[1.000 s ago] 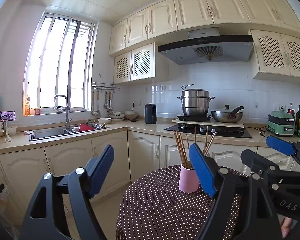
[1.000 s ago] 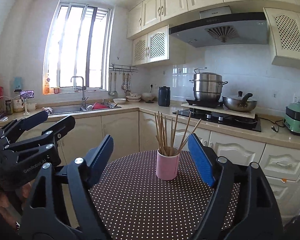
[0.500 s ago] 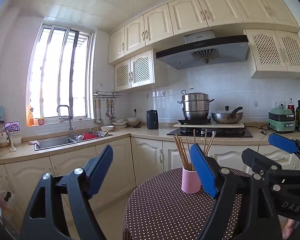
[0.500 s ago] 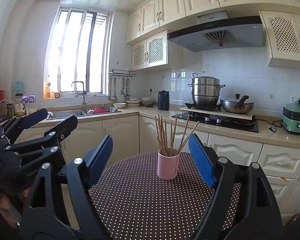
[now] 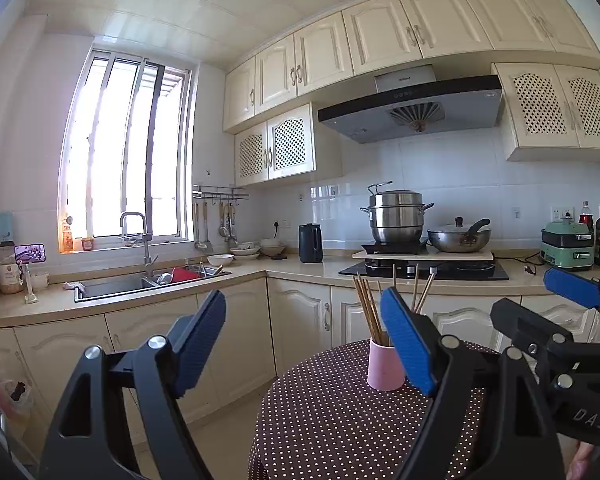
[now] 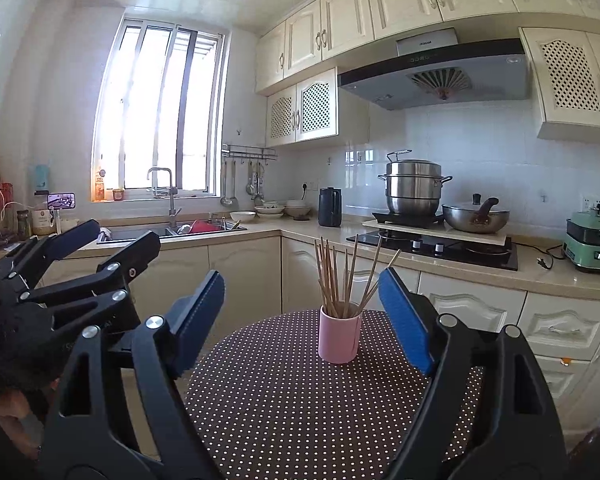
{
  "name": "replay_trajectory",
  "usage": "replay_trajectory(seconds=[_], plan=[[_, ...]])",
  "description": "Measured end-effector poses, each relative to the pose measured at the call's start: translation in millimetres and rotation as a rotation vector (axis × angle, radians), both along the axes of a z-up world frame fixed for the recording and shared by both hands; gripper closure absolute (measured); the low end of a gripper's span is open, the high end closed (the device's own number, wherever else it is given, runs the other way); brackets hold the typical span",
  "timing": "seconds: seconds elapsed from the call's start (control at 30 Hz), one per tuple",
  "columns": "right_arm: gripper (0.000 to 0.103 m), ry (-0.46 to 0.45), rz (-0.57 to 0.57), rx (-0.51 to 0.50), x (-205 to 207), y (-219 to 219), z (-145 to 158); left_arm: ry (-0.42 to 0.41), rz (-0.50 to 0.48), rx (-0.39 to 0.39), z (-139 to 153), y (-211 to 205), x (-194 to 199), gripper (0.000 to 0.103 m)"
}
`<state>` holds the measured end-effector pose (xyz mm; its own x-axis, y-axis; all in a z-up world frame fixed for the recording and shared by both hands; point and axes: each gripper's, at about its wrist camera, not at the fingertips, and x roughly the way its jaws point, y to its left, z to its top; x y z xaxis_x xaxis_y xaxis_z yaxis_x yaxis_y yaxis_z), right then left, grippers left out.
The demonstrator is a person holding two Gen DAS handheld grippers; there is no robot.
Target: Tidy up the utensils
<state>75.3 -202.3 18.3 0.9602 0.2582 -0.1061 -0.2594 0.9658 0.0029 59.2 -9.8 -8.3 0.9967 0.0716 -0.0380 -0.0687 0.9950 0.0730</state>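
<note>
A pink cup (image 6: 339, 334) stands upright on a round table with a brown dotted cloth (image 6: 292, 400), and several wooden chopsticks (image 6: 342, 276) stick out of it. My right gripper (image 6: 302, 304) is open in front of the cup, nothing between its blue pads. In the left wrist view the pink cup (image 5: 385, 364) sits partly behind the right pad of my open left gripper (image 5: 304, 320), which hangs over the table's left edge. The right gripper (image 5: 556, 320) shows at the right there, and the left gripper (image 6: 100, 240) at the left of the right wrist view.
Beyond the table runs a counter with cream cabinets (image 6: 244, 276), a sink (image 6: 172, 232) under the window, a black kettle (image 6: 330, 207), a steel pot (image 6: 414, 190) and a wok (image 6: 476, 216) on the stove, and a green appliance (image 6: 592, 246) at the right.
Both views have tilted up slightly, so the table and cup sit lower in the frames. Both grippers stay open and the cup has not moved.
</note>
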Motion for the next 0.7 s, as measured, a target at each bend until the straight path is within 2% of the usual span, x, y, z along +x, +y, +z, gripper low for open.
replay_trajectory(seconds=[0.7], plan=[[0.024,-0.01,-0.006,0.003,-4.0,-2.0,4.1,0.015,-0.001,-0.005,2.1,2.5,1.3,0.025]])
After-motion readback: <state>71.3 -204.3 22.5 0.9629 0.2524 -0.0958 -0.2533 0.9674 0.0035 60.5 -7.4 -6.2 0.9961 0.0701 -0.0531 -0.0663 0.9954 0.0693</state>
